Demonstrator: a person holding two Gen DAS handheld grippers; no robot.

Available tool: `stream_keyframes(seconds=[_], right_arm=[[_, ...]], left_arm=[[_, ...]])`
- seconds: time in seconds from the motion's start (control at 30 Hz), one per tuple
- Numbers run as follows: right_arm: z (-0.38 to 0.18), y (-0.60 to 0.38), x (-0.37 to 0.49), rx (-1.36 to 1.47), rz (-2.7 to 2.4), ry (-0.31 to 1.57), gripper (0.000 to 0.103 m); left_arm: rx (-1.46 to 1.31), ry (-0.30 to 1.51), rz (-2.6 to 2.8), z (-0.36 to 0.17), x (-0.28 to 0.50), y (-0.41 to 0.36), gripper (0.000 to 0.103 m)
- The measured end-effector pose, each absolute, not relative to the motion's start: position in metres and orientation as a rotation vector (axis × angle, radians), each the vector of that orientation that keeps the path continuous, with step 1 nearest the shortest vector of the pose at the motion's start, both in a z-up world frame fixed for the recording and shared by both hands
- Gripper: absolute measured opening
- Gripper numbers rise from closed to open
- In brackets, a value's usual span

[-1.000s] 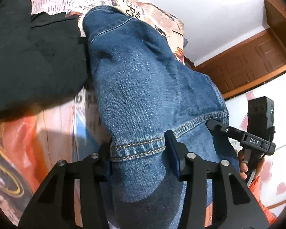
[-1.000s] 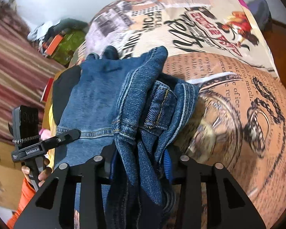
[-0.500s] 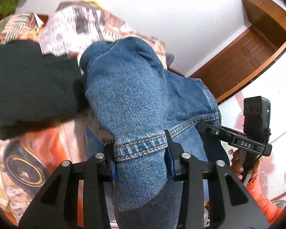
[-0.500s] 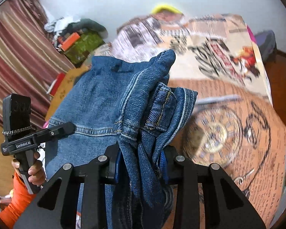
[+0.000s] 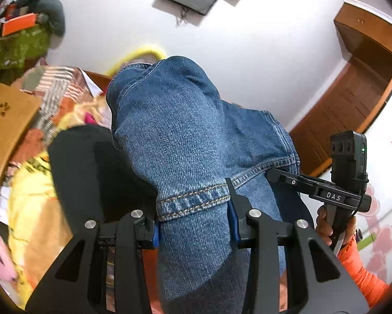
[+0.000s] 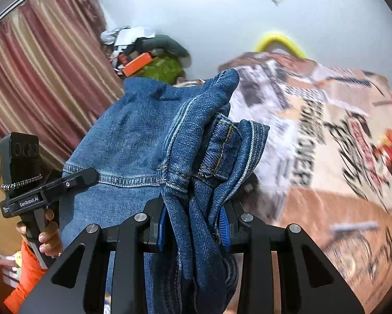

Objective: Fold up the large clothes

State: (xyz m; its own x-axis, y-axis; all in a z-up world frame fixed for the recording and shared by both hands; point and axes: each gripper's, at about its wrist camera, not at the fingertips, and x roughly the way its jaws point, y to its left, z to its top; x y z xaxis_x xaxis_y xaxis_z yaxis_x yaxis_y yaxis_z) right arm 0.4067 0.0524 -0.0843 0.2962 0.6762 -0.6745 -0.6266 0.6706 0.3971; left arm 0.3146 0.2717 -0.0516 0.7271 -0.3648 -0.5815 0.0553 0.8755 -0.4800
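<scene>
While both cameras are tilting up toward the wall, we are pinching the jeans in each tool: the left gripper is clamping a hem, the right gripper a bunched waistband, holding them above the bed.

Both wrist views look closely, perhaps upward, sharing the jeans.

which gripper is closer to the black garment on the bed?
Left. The left gripper, clamped on the jeans, has the black garment right beside its left finger. The right gripper holds the jeans farther off; the garment isn't visible in its view.
</scene>
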Motion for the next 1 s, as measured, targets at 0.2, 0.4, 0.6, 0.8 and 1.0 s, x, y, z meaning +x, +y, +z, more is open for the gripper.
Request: stream_keyframes(seconds=[0.2,0.4,0.6,0.8,1.0], right_arm=[[-0.085,0.106,0.426,0.032,0.93,0.895,0.029],[-0.115,0.151,0.445,0.003,0.934,0.923,0.029],[-0.191,0.187,0.476,0.037,0.872,1.092,0.029],[-0.235,0.199,0.476,-0.081,0.791,1.129,0.033],[-0.225,0.181,0.461,-0.124,0.742,1.108,0.042]], left_arm=[[-0.462,0.688,-0.173,-0.058,0.327,0.318,0.038],[-0.483,0.728,-0.11,-0.09,0.351,0.363,0.038],[-0.532,0.88,-0.031,-0.176,0.38,0.394,0.038],[-0.5,0.897,-0.012,-0.207,0.38,0.389,0.047],[-0.39,0.934,0.063,-0.2,0.376,0.375,0.053]])
